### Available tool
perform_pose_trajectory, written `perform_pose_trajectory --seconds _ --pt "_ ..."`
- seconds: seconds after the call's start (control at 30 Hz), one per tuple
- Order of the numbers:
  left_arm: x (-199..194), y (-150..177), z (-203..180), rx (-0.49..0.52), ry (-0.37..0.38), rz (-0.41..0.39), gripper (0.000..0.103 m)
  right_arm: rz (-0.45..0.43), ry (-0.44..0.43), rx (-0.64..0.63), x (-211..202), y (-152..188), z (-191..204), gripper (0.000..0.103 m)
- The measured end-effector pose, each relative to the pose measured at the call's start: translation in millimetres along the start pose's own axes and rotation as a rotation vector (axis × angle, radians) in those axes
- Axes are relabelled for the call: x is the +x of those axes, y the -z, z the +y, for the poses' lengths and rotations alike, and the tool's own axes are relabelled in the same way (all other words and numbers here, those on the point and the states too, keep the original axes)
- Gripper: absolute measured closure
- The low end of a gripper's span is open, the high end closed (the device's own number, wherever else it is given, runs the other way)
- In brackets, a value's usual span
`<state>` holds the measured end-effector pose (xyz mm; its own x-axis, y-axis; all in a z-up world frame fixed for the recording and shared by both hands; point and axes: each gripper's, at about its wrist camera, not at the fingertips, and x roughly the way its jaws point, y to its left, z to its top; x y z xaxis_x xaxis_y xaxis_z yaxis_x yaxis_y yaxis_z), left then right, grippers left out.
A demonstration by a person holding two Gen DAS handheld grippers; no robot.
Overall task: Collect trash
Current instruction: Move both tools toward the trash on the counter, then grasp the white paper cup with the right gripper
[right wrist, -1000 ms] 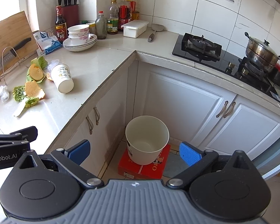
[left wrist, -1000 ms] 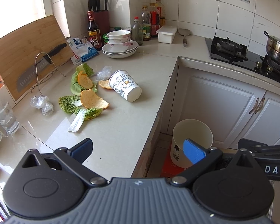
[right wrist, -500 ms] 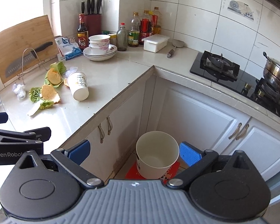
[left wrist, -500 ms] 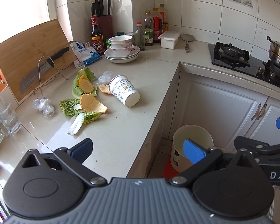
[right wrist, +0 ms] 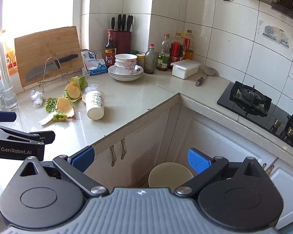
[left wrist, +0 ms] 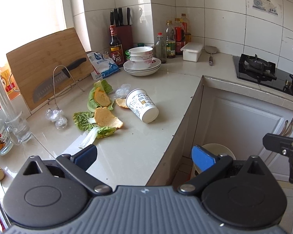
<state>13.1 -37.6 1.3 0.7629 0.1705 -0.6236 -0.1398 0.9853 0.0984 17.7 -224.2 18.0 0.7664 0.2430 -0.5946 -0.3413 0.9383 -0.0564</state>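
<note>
Both grippers were spread wide and held nothing: the left gripper hung above the near edge of the counter, and the right gripper hung off the counter, above the bin on the floor.

The trash lay well apart from both, on the counter at about 11 o'clock from the left gripper. The paper cup lay on its side with the base toward the gripper. It looked light and easy to crush, and it could roll, so I would close gently across the middle of its wall. The orange peels were probably stiff and curved; an edge would give a good hold. The cabbage leaves seemed limp and perhaps wet, so the white stalk was the better place. The crumpled plastic wrap at 10 o'clock was very light and could slip.
</note>
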Motion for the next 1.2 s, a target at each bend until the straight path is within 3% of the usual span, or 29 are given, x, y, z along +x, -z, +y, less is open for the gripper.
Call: perform_pose_trajectory --seconds 0.4,0.53,0.77,1.2 --pt "54.6 2.3 15.0 0.026 -0.084 0.006 0.001 0.008 -0.157 -0.065 85.9 -38.8 10.2 0.000" --pt "74.2 2.5 28.7 -0.002 -0.080 0.040 0.001 0.034 -0.214 -0.079 126.2 -57.9 22.0 0.000" --pt "103.1 0.3 58.3 -0.071 -0.005 0.090 0.001 0.085 -0.293 -0.111 197.1 -87.9 49.8 0.000" --pt "151.6 -10.7 102.9 -0.110 0.001 0.159 0.001 0.228 -0.336 -0.166 301.4 -111.1 92.1 0.001"
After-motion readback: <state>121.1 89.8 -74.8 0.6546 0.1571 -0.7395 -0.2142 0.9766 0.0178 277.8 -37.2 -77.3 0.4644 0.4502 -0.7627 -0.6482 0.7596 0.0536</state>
